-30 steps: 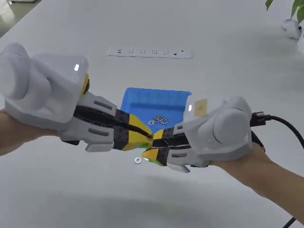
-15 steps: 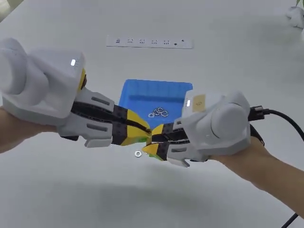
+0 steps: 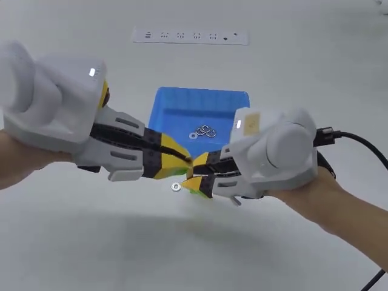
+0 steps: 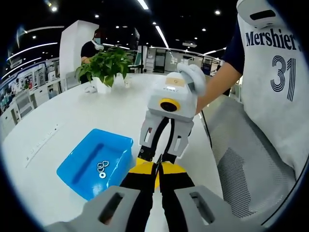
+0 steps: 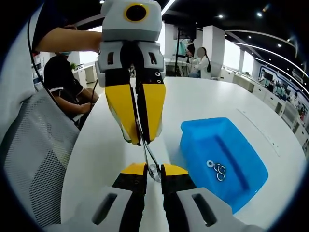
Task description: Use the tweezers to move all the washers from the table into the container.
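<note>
My left gripper [image 3: 182,162] and right gripper [image 3: 197,180] meet tip to tip just in front of the blue container [image 3: 176,109]. In the right gripper view the thin metal tweezers [image 5: 144,145] run from the left gripper's shut yellow jaws down between my right gripper's [image 5: 153,173] jaws, which press on them. A small ring seems to sit at the tweezers' tip. Several washers [image 3: 204,131] lie in the container [image 5: 241,159]. One loose washer [image 3: 176,187] lies on the table just under the jaws. My left gripper [image 4: 158,170] faces the right one head on.
A white power strip [image 3: 191,36] lies at the far side of the white table [image 3: 91,242]. A black cable [image 3: 364,151] trails from the right gripper. A potted plant [image 4: 107,67] stands further along the table, and a mesh chair [image 5: 38,159] is beside it.
The head view has tilted, so the container and power strip sit higher in the picture. Both grippers stay joined tip to tip; the loose washer lies where it was.
</note>
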`<move>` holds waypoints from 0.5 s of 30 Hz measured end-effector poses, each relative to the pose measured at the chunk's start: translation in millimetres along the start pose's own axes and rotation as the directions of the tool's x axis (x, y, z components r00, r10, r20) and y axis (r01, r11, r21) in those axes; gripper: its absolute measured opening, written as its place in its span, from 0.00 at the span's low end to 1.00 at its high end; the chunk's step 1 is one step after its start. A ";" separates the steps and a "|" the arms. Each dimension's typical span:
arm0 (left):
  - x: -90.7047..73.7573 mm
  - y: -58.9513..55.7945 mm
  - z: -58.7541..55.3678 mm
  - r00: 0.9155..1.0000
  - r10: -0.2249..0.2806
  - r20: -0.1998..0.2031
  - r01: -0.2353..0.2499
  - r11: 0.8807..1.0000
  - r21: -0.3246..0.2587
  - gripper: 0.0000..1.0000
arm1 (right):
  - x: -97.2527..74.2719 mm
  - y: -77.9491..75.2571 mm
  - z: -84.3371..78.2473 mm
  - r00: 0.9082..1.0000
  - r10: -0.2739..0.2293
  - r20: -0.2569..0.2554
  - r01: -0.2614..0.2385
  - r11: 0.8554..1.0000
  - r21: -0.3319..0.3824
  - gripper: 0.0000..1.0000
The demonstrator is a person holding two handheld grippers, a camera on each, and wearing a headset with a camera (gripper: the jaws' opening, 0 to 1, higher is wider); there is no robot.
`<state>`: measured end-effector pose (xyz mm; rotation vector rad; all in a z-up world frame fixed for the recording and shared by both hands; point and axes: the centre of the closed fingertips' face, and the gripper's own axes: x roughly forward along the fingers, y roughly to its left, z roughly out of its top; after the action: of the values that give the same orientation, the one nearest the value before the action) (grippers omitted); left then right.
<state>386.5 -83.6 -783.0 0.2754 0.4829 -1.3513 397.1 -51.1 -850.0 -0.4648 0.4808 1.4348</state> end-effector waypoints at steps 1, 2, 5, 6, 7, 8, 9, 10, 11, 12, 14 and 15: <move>0.1 1.0 -0.5 1.000 0.000 0.001 0.000 1.000 -0.002 0.07 | 0.4 -0.5 -0.2 1.000 0.001 -0.001 -0.001 1.000 0.002 0.12; 0.2 2.4 -1.1 1.000 0.001 0.003 -0.001 1.000 -0.005 0.07 | 1.0 -0.8 -0.5 1.000 0.002 -0.001 -0.002 1.000 0.004 0.12; -1.3 4.8 -0.8 1.000 0.005 0.011 -0.005 1.000 -0.011 0.06 | 1.1 -1.4 0.1 1.000 0.005 0.003 -0.005 1.000 0.009 0.12; -1.5 5.3 -0.8 1.000 0.006 0.012 -0.005 1.000 -0.013 0.06 | 1.2 -1.4 0.2 1.000 0.005 0.004 -0.005 1.000 0.010 0.12; -1.9 5.8 -0.9 1.000 0.006 0.011 -0.006 1.000 -0.012 0.06 | 1.4 -1.5 0.4 1.000 0.005 0.005 -0.005 1.000 0.013 0.12; -2.2 6.0 -1.1 1.000 0.005 0.011 -0.005 1.000 -0.014 0.06 | 1.5 -1.5 0.4 1.000 0.006 0.005 -0.006 1.000 0.013 0.12; -2.5 5.9 -1.4 1.000 0.005 0.011 -0.004 1.000 -0.015 0.06 | 1.8 -1.3 0.6 1.000 0.006 0.005 -0.006 1.000 0.016 0.12; -2.7 6.1 -1.5 1.000 0.005 0.010 -0.005 1.000 -0.014 0.06 | 1.8 -1.3 0.7 1.000 0.005 0.005 -0.005 1.000 0.017 0.12; -2.9 5.8 -1.7 1.000 0.004 0.009 -0.004 1.000 -0.018 0.06 | 1.8 -1.0 0.7 1.000 0.005 0.005 -0.005 1.000 0.019 0.12; -3.0 5.7 -1.8 1.000 0.004 0.009 -0.004 1.000 -0.016 0.06 | 1.8 -0.8 0.7 1.000 0.004 0.006 -0.004 1.000 0.022 0.12; -3.4 5.4 -2.2 1.000 0.004 0.009 -0.003 1.000 -0.021 0.06 | 1.6 -0.1 0.7 1.000 0.006 0.006 -0.006 1.000 0.024 0.12; -3.6 5.7 -2.3 1.000 0.005 0.010 -0.005 1.000 -0.022 0.06 | 1.5 -0.1 0.8 1.000 0.004 0.007 -0.004 1.000 0.023 0.12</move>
<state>391.2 -78.3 -783.7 0.2514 0.4881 -1.3414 397.4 -49.5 -850.2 -0.4408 0.4927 1.4332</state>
